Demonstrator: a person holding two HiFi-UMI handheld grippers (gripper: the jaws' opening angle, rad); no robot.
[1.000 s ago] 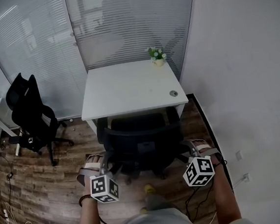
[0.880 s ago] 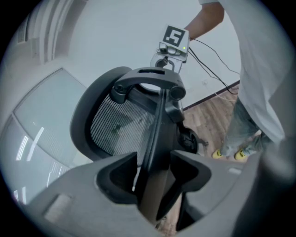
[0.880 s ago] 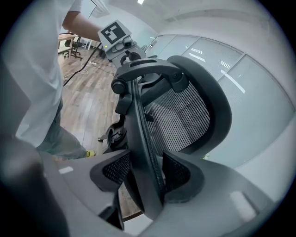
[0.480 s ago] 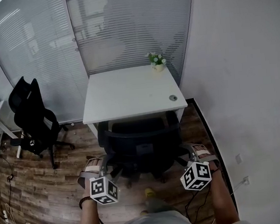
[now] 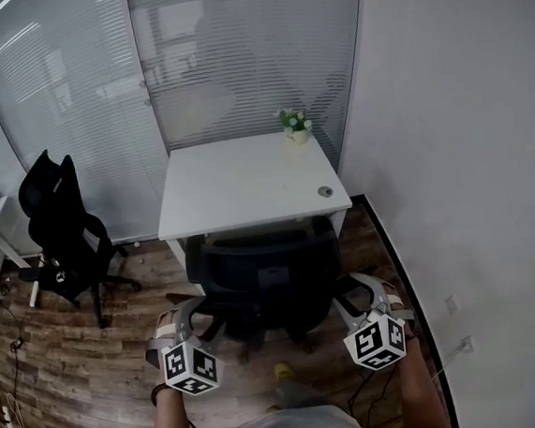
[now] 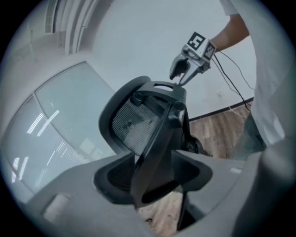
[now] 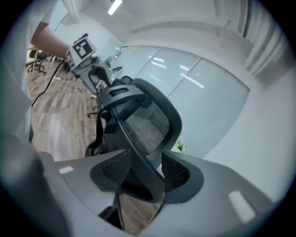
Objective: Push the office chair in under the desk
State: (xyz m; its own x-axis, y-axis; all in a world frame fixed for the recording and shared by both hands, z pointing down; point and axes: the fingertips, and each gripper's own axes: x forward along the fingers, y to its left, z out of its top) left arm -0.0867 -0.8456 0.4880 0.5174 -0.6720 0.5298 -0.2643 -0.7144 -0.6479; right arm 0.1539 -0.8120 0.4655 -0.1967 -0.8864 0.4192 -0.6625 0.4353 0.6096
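The black, mesh-backed office chair (image 5: 264, 274) stands with its seat under the flat white desk (image 5: 236, 178). The left gripper (image 5: 190, 310) has just been opening; its jaws stand apart around the chair's curved back frame. The right gripper (image 5: 364, 288) seems likewise loose around it. A second black chair (image 5: 57, 224) stands left, making two chairs. One potted plant (image 5: 294, 124) sits on the desk's far right corner.

Office chair (image 6: 138, 124) back's edge between just-opening left tongs (image 6: 155, 181).

Black mesh-backed office chair (image 5: 264, 279), plain white desk (image 5: 246, 182), brown wood-plank floor (image 5: 84, 362).
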